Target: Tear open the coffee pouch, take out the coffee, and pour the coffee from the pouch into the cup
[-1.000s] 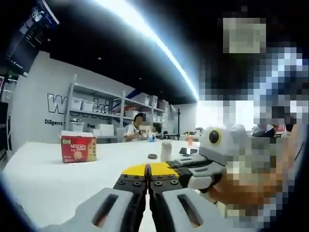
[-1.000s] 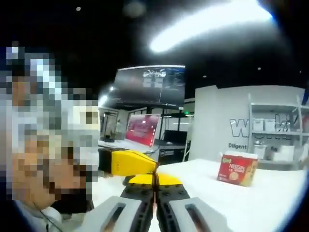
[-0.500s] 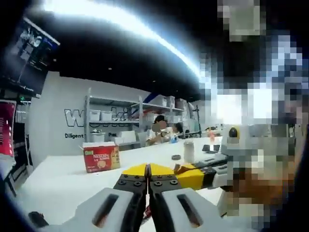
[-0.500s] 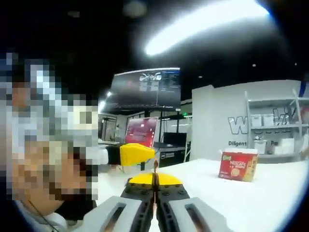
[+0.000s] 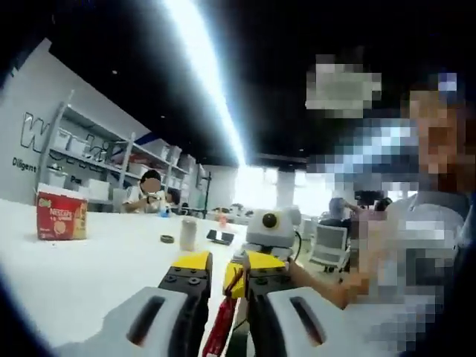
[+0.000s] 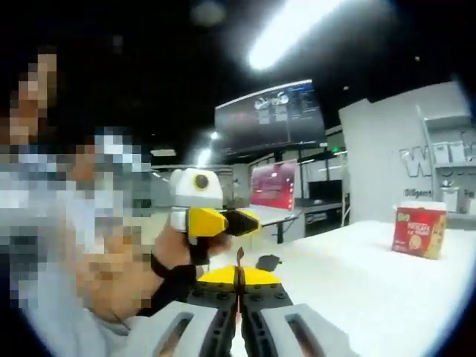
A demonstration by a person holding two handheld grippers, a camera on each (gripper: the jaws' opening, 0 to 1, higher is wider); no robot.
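While the left gripper (image 5: 221, 269) clamps its yellow-tipped jaws on the thin, flat red coffee pouch (image 5: 222, 320) standing edge-on between them, the right gripper (image 6: 239, 277) pinches a narrow torn strip (image 6: 239, 258) (a dark sliver poking above its closed tips). On the smooth white table (image 5: 89, 268) stand a red cardboard Nescafé box (image 5: 61, 216) and a small pale cylindrical cup (image 5: 188, 234), well apart.

The red coffee pouch (image 5: 222, 327) between the left gripper's jaws is cut off at the bottom edge. In the right gripper view, just a thin dark sliver (image 6: 239, 257) pokes above the closed jaws, too small to identify. Far along the white desk (image 5: 89, 260) from the red Nescafé box (image 5: 61, 216), a pale cylindrical cup (image 5: 188, 234) and a small dark ring (image 5: 168, 239) appear blurred.
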